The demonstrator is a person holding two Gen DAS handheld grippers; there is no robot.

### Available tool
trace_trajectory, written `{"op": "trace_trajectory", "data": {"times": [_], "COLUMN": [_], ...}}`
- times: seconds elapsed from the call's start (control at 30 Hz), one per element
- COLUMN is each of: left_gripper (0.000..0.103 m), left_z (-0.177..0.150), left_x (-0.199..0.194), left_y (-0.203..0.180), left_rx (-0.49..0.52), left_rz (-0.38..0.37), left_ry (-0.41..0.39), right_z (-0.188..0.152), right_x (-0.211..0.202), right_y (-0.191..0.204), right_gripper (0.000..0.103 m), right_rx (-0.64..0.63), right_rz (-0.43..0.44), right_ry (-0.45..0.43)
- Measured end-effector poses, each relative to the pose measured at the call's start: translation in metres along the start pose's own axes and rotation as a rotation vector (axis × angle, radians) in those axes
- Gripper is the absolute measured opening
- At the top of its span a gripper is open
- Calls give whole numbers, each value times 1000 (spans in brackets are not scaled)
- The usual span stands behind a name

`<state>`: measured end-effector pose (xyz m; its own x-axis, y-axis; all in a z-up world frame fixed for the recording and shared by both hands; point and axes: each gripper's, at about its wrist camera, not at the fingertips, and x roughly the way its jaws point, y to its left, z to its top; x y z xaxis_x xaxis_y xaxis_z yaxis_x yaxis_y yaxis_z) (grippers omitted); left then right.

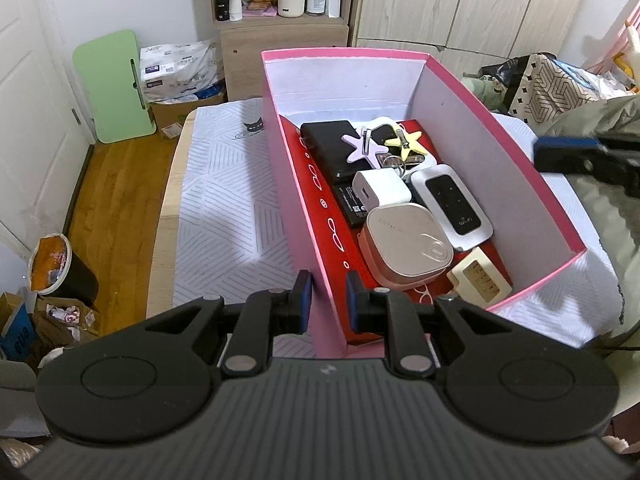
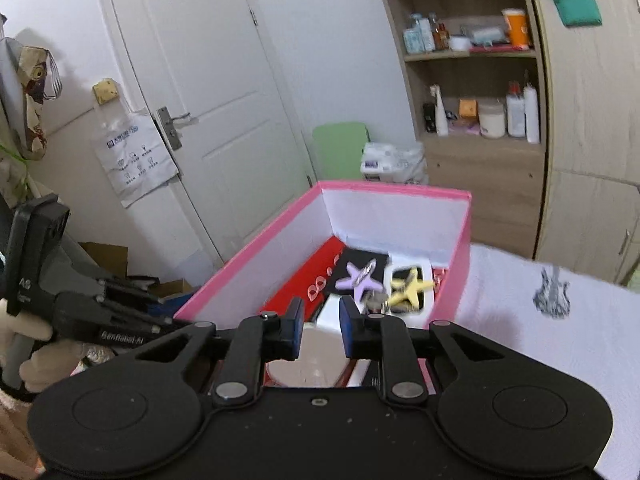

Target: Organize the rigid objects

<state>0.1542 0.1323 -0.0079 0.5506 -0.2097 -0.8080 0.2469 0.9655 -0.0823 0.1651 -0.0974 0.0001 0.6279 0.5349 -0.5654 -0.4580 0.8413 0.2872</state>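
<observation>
**Pink box loaded; left tool clamped on its wall, right tool empty above it**

The pink box [image 1: 500, 152] stands open on a tabletop [image 1: 224, 216] covered with a white patterned cloth. Its inside walls are white and its floor is red.

Contents, seen from the left wrist view: a black power bank [image 1: 328, 148] toward the far end, with a purple star clip [image 1: 360, 147] lying on it; a yellow star clip [image 1: 406, 142] just beside that, over a white-edged item; a white charger cube [image 1: 382, 192] near the middle; a white and black Wi-Fi router [image 1: 454, 208] along the right side; a rose-gold square case [image 1: 404, 244] toward the near end; and a cream plug adapter [image 1: 480, 280] in the near right corner. The items touch or overlap one another.

The left tool [image 1: 328, 298] is nearly closed, with the box's near left wall pinched between its blue pads, one pad outside and one inside.

The right tool [image 2: 320, 328] is poised above the near end of the box, its jaws narrow with a gap and nothing between them. The right wrist picture is blurred.
</observation>
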Motion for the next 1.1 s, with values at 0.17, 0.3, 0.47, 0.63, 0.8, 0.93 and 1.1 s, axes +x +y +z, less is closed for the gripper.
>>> {"op": "trace_trajectory", "data": {"times": [0.17, 0.3, 0.47, 0.63, 0.8, 0.93, 1.1], "left_gripper": [17, 17, 17, 17, 18, 24, 33], "left_z": [1, 6, 9, 4, -8, -18, -32], "left_x": [1, 2, -7, -35, -70, -90, -104], "left_y": [0, 2, -1, -12, -35, -55, -74], "left_rx": [-6, -16, -1, 14, 57, 76, 76], "left_rz": [-2, -8, -3, 18, 38, 43, 46], "left_ry": [7, 30, 28, -31, -88, -103, -112], "right_z": [-15, -18, -11, -16, -22, -28, -36], "right_x": [-18, -31, -46, -54, -60, -68, -82], "right_y": [7, 17, 25, 30, 32, 33, 35], "right_gripper": [30, 32, 45, 46, 51, 59, 65], "right_rx": [19, 6, -26, -47, -27, -30, -38], "right_rz": [-11, -22, -62, -63, -55, -73, -74], "right_ry": [39, 39, 1, -23, -19, -19, -35]}}
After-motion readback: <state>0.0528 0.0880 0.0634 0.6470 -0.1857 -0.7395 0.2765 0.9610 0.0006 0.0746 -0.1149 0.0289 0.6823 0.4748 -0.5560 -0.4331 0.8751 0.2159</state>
